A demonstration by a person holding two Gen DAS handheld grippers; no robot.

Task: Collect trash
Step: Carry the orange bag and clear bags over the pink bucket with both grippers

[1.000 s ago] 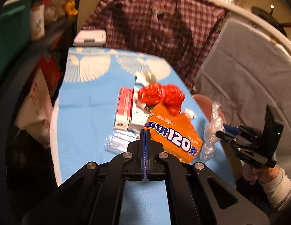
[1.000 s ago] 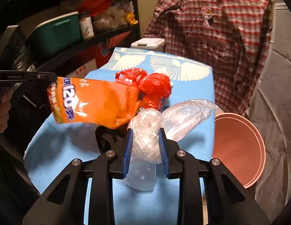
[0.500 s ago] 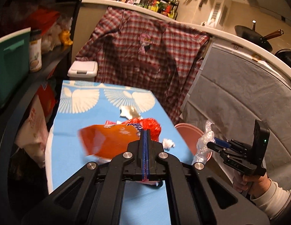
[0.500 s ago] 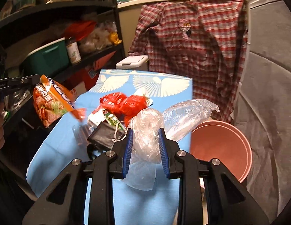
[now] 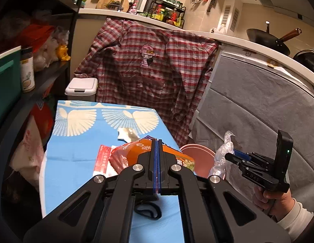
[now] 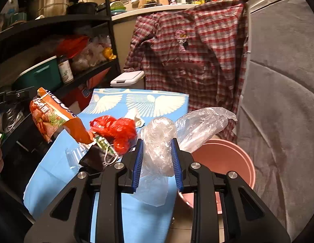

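Your blue tablecloth (image 5: pixel 76 162) fronts a plaid shirt (image 5: pixel 153 68); since before, your left gripper (image 5: pixel 157 147) raised its clamped orange packet (image 6: pixel 53 117), right gripper (image 6: pixel 157 151) still grasping clear plastic (image 6: pixel 159 139) beside the pink bin (image 6: pixel 228 158)

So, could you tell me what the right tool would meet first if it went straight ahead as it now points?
Apart from the clear plastic bag it grips, probably the plaid shirt hanging beyond the table; depth is unclear.

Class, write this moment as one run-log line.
left gripper: shut on orange packet | right gripper: shut on clear plastic bag | pink bin: beside table
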